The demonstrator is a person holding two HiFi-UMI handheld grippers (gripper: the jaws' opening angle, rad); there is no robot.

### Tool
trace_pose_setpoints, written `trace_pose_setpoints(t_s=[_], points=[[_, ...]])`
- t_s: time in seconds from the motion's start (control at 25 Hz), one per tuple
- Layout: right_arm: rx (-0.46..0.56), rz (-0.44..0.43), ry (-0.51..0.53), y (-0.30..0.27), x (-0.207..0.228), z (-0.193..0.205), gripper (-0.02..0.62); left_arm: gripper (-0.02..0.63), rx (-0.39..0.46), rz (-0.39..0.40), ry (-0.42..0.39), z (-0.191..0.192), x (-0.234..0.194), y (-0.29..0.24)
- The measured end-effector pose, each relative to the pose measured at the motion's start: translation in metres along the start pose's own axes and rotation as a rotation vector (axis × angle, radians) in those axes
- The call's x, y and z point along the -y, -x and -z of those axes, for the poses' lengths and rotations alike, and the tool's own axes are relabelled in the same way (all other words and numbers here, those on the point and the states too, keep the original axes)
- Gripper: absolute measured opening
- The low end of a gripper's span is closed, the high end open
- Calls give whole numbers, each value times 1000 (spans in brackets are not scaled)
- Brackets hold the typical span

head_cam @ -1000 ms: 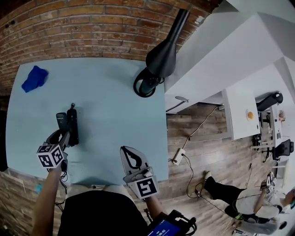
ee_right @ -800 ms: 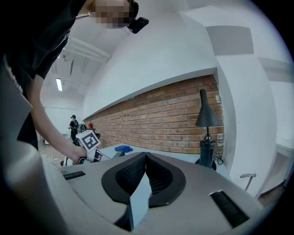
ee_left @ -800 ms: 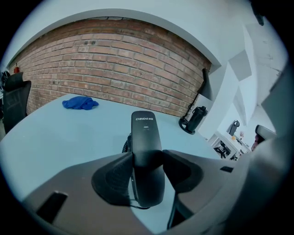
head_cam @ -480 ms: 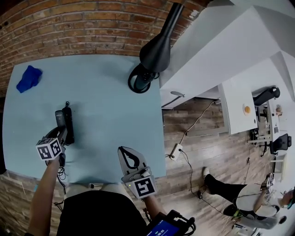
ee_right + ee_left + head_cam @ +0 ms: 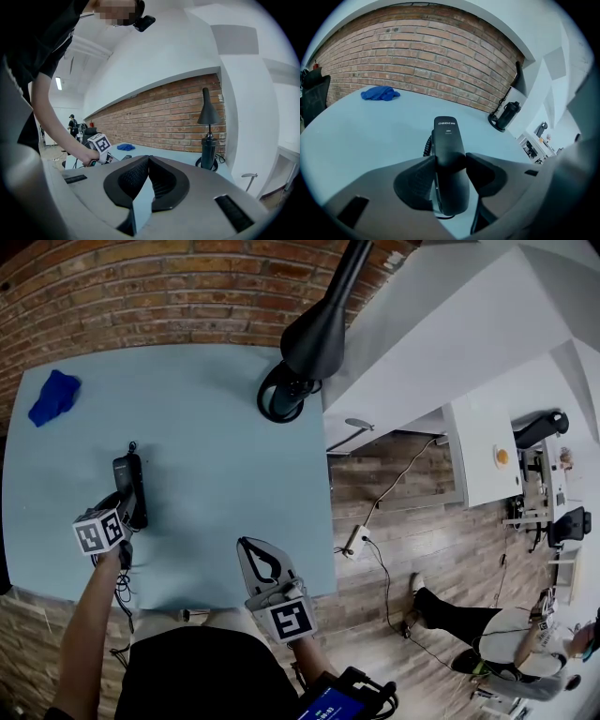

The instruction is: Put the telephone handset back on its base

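Note:
The black telephone handset [image 5: 449,161] lies lengthwise between the jaws of my left gripper [image 5: 450,165], which is shut on its middle. Its coiled cord [image 5: 427,145] shows at its left side. In the head view the handset [image 5: 133,482] is at the left of the pale blue table [image 5: 225,484], over the spot where the base stands; the base itself is mostly hidden under it. The left gripper [image 5: 126,509] reaches it from the near side. My right gripper [image 5: 253,551] hovers at the table's near edge, shut with nothing in it [image 5: 148,161].
A blue cloth [image 5: 52,397] lies at the table's far left corner. A black desk lamp [image 5: 302,357] stands at the far right edge. A brick wall [image 5: 169,296] runs behind the table. Right of the table are wooden floor, cables and white desks [image 5: 487,446].
The left gripper has carried the handset a little to the left and away from me, over the base that showed beside it earlier. The right gripper has stayed put.

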State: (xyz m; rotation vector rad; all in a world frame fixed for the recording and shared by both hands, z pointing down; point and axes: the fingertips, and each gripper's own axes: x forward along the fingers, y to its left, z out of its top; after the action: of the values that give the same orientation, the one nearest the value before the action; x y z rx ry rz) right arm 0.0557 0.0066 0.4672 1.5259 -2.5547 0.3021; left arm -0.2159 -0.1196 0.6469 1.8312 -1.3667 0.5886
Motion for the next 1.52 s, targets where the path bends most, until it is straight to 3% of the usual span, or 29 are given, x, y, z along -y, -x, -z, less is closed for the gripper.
trace_pose_setpoints(t_s=[0.56, 0.64, 0.68, 1.08, 1.2, 1.28, 1.4, 1.52], points=[[-1, 3, -24, 2, -1, 2, 11, 228, -38, -29, 19, 4, -3, -16], [-1, 2, -34, 1, -2, 2, 11, 153, -27, -50, 22, 2, -7, -16], [0, 2, -37, 1, -3, 2, 11, 146, -27, -54, 25, 1, -8, -16], [12, -19, -25, -3, -11, -1, 11, 147, -14, -100, 19, 7, -15, 0], [28, -46, -11, -10, -17, -8, 11, 145, 86, -63, -45, -8, -9, 23], [49, -71, -2, -20, -21, -17, 11, 29, 202, 7, -150, -31, 10, 45], [107, -115, 18, -43, -28, -44, 11, 29, 381, 114, -336, -64, 45, 88], [188, -172, 32, -66, -41, -83, 11, 29, 542, 165, -435, -96, 68, 140]])
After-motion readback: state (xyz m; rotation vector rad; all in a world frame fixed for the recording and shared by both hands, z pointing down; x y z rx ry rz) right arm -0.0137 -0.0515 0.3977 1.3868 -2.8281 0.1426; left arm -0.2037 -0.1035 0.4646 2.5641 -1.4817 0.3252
